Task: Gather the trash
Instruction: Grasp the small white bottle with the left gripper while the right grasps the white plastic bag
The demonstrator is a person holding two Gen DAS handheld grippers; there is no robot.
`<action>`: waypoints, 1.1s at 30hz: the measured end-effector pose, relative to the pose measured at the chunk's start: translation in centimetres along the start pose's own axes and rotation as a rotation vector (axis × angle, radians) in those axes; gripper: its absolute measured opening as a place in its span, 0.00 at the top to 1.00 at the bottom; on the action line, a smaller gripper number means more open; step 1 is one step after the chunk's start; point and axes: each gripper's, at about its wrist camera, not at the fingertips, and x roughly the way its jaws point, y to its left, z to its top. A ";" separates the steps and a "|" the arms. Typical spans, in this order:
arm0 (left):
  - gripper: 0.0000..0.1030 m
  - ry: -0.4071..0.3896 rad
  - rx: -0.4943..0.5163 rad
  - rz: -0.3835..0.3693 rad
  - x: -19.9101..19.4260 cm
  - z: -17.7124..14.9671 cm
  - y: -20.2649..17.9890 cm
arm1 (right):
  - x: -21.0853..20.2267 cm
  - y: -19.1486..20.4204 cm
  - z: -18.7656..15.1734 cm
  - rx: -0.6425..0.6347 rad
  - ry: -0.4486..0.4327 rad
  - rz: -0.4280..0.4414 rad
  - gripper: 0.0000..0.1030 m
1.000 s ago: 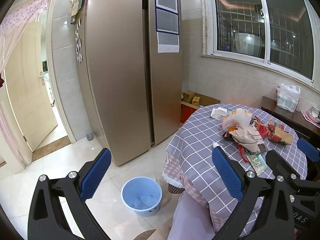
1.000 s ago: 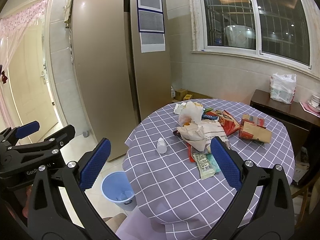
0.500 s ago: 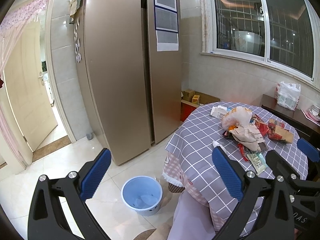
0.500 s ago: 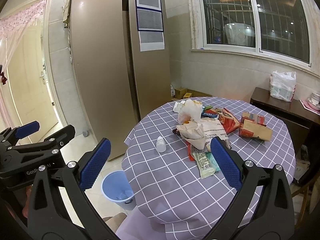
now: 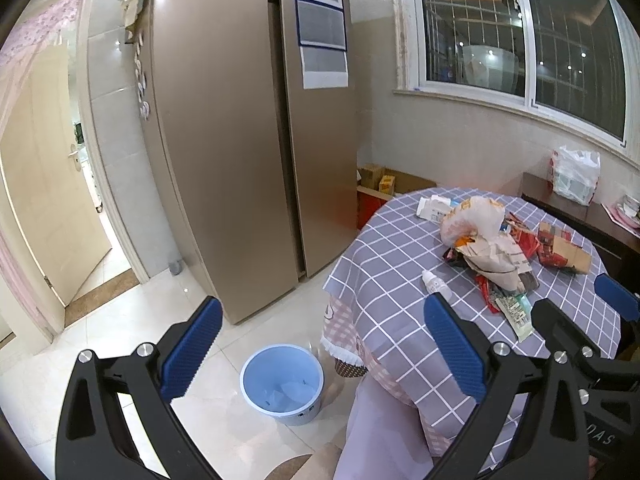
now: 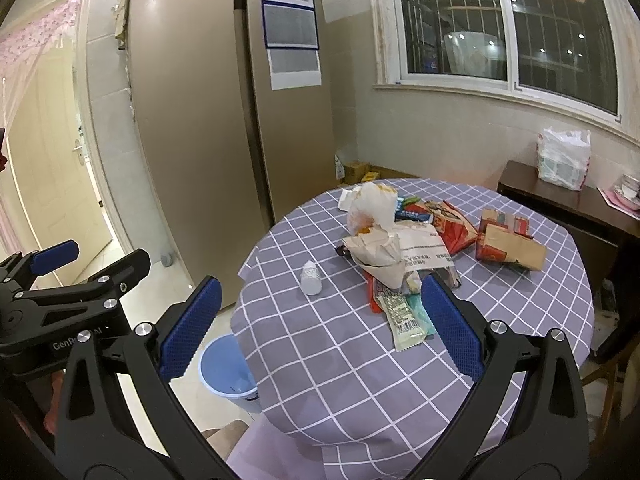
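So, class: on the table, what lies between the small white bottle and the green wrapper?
In the right wrist view, only bare checked cloth lies between the bottle and the wrapper.

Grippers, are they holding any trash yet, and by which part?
No, nothing is held. The left gripper and right gripper are both open and empty. The trash lies untouched on the table.

Round light-blue plastic bin (image 6: 228, 368) partly hidden behind worktop edge; print on flat green-white wrapper (image 6: 404, 316) illegible.
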 end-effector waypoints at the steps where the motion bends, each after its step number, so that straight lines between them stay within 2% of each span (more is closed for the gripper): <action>1: 0.04 0.006 0.004 -0.003 0.3 0.1 -0.1 | 0.3 -0.3 0.0 0.006 0.008 -0.004 0.05; 12: 0.04 0.102 0.059 -0.062 4.8 0.8 -3.6 | 3.2 -3.8 -0.1 0.072 0.078 -0.075 0.05; 25: 0.04 0.245 0.106 -0.141 12.0 1.8 -8.1 | 7.8 -7.5 0.2 0.118 0.172 -0.164 0.05; 33: 0.04 0.323 0.131 -0.210 15.9 1.5 -10.6 | 9.9 -9.6 0.1 0.143 0.222 -0.214 0.05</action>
